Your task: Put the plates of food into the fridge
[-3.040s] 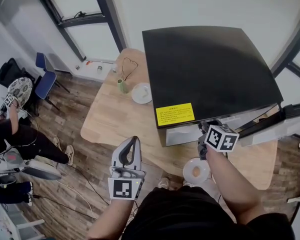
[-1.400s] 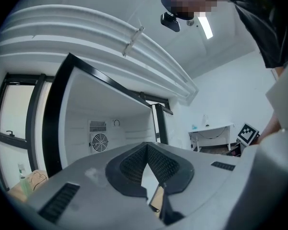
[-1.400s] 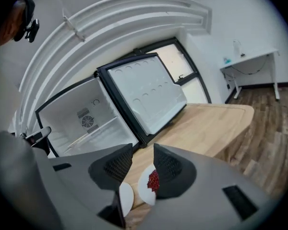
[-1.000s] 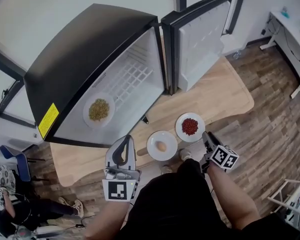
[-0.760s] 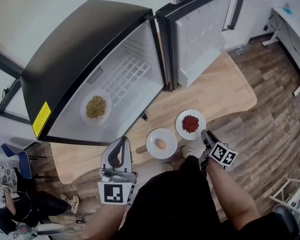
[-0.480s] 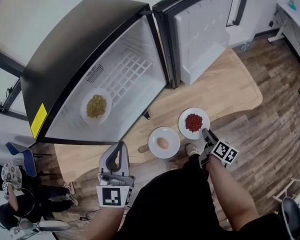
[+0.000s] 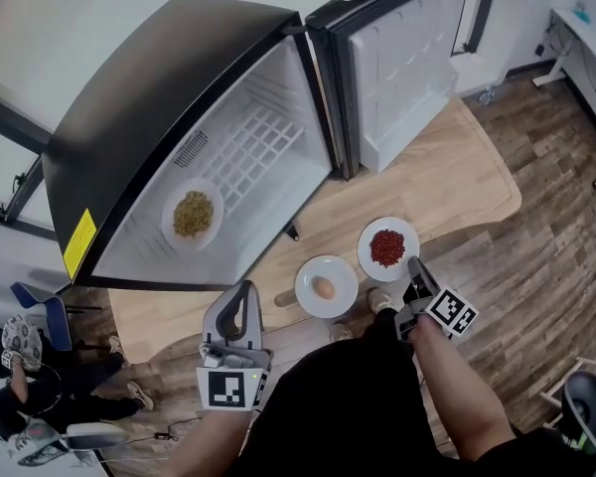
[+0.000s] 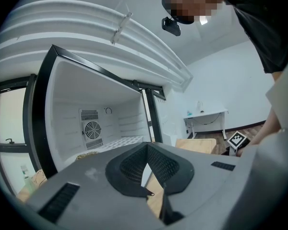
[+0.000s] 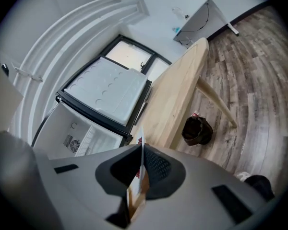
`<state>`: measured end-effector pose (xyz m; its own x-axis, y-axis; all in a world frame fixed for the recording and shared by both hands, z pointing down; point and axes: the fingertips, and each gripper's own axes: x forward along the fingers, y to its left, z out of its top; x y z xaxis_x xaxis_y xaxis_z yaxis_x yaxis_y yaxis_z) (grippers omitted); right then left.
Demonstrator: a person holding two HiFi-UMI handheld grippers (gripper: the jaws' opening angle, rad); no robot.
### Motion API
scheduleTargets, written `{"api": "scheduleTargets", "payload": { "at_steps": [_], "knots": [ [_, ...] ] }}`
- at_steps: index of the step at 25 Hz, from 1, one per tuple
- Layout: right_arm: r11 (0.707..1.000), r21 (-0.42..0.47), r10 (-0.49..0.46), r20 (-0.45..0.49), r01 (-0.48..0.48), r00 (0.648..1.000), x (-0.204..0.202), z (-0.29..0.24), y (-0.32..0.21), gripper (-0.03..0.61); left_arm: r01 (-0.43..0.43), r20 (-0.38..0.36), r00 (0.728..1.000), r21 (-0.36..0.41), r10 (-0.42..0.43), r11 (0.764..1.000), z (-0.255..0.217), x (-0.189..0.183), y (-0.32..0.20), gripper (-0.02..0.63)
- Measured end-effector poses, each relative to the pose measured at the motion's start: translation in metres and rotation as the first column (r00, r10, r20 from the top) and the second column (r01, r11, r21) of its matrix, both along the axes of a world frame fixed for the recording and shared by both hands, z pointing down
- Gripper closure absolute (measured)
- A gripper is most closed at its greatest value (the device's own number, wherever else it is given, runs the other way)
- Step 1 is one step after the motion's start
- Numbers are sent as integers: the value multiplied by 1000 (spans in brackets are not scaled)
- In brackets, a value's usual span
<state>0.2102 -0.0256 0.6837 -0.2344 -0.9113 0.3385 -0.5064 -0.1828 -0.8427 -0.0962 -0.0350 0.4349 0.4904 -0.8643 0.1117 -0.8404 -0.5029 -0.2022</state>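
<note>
Two white plates stand near the wooden table's (image 7: 447, 182) front edge: one of red food (image 7: 387, 248) and one with an egg (image 7: 326, 286). A third plate with greenish food (image 7: 193, 215) lies inside the open fridge (image 7: 248, 157). My right gripper (image 7: 414, 269) is at the near rim of the red-food plate and its jaws are closing. In the right gripper view that rim (image 9: 140, 162) stands edge-on between the jaws of the right gripper (image 9: 141, 145). My left gripper (image 7: 244, 304) hangs before the table edge, left of the egg plate. The left gripper (image 8: 147, 146) is shut and holds nothing.
The fridge door (image 7: 407, 58) stands swung open to the right over the table. A dark bag (image 9: 197, 131) sits on the floor under the table. A person (image 7: 20, 405) sits on the floor at far left beside a blue chair (image 7: 35, 311). A white desk (image 7: 581, 28) is at far right.
My right gripper has reached forward to the red-food plate's rim and closed its jaws on it. The left gripper has sunk slightly toward me. The plates have not moved.
</note>
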Motion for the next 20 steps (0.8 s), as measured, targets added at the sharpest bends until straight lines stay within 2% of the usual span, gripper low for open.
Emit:
{"api": "scheduleTargets", "payload": {
  "at_steps": [6, 14, 17, 20],
  "knots": [
    [997, 58, -59, 21, 58, 998, -15, -30, -7, 545, 0, -24, 1000, 5, 0, 1000, -1, 5, -6, 611],
    [996, 64, -63, 124, 55, 990, -30, -62, -11, 545, 10, -48, 999, 36, -9, 999, -13, 6, -10, 611],
    [992, 90, -100, 108, 91, 989, -36, -81, -23, 545, 27, -65, 998, 50, -23, 998, -19, 2, -12, 610],
    [976, 166, -157, 92, 141, 983, -47, -105, -39, 545, 64, -105, 993, 34, -60, 997, -27, -3, -13, 611]
  ]
}}
